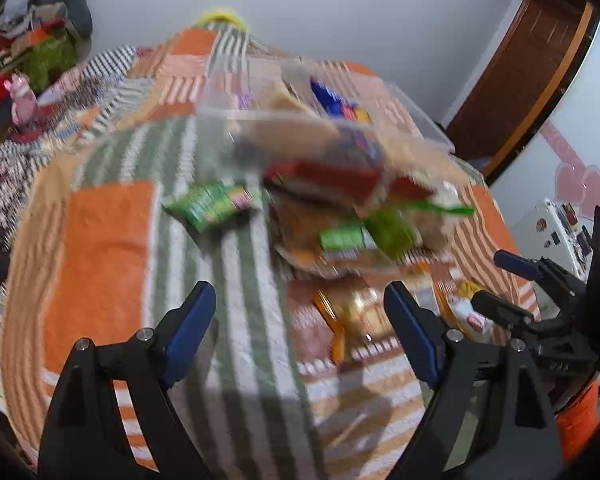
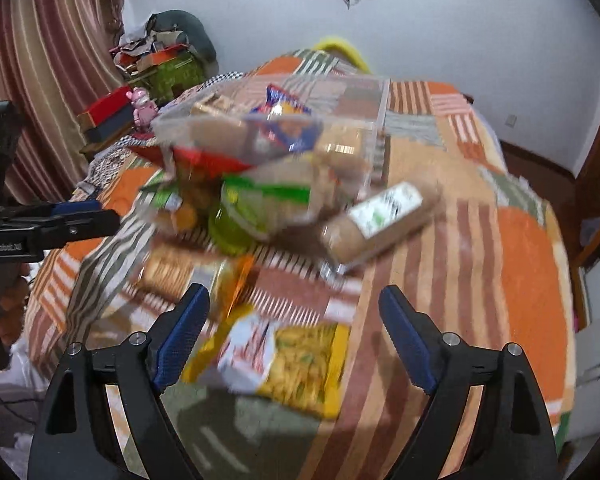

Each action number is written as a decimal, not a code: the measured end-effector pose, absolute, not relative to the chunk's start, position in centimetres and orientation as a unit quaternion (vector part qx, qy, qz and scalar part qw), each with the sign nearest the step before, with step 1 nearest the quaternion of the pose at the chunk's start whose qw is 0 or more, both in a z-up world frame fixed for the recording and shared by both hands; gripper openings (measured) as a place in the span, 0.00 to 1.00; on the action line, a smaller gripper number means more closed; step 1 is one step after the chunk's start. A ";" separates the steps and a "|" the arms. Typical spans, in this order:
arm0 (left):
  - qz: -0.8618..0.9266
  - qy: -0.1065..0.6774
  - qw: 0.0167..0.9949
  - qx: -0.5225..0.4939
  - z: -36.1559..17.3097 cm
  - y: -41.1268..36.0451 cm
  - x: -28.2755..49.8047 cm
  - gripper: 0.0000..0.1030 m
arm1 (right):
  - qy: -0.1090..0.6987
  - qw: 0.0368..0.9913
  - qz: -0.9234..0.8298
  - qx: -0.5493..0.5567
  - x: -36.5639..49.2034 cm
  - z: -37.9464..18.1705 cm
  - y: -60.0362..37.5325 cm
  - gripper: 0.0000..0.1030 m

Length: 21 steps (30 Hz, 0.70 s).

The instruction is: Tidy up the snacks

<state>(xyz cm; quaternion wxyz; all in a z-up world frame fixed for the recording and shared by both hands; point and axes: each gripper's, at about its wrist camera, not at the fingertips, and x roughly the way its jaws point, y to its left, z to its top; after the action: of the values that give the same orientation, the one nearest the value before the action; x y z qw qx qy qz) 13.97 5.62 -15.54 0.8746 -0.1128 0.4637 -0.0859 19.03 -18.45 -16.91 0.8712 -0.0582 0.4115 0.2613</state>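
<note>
Both tongs hovered above the bed, tilted down toward the snacks. The left tongs (image 1: 300, 328) stood spread wide, holding nothing. The right tongs (image 2: 294, 330) were likewise spread and empty, poised over a yellow packet (image 2: 296, 364) lying on the quilt (image 2: 520, 280). Ahead of them a clear plastic box (image 2: 380, 120) rested on the bed with several packets inside, a blue one (image 2: 280, 112) among them. More snacks lay heaped just in front of it: a brown roll with a white label (image 2: 376, 224) and a green packet (image 1: 210, 206). The pictures were blurred. Striped curtains (image 2: 40, 80) hung at the left; a wooden door (image 1: 532, 80) stood at the right.
</note>
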 end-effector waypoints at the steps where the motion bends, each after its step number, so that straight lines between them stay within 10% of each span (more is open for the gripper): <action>1: -0.091 0.467 0.872 -0.114 -15.8 5.3 13.9 0.84 | 0.416 0.869 0.264 -0.055 18.6 -17.3 -18.6 0.84; 21: -0.167 0.473 0.864 -0.033 -17.7 -2.9 16.4 0.84 | 0.434 0.851 0.283 -0.086 17.8 -19.6 -17.6 0.90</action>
<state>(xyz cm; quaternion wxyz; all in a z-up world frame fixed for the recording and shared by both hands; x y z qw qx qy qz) 16.45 -2.89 -17.67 0.8643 -0.0334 0.4731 -0.1672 17.78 -17.65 -19.57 0.8512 -0.0856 0.4337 0.2828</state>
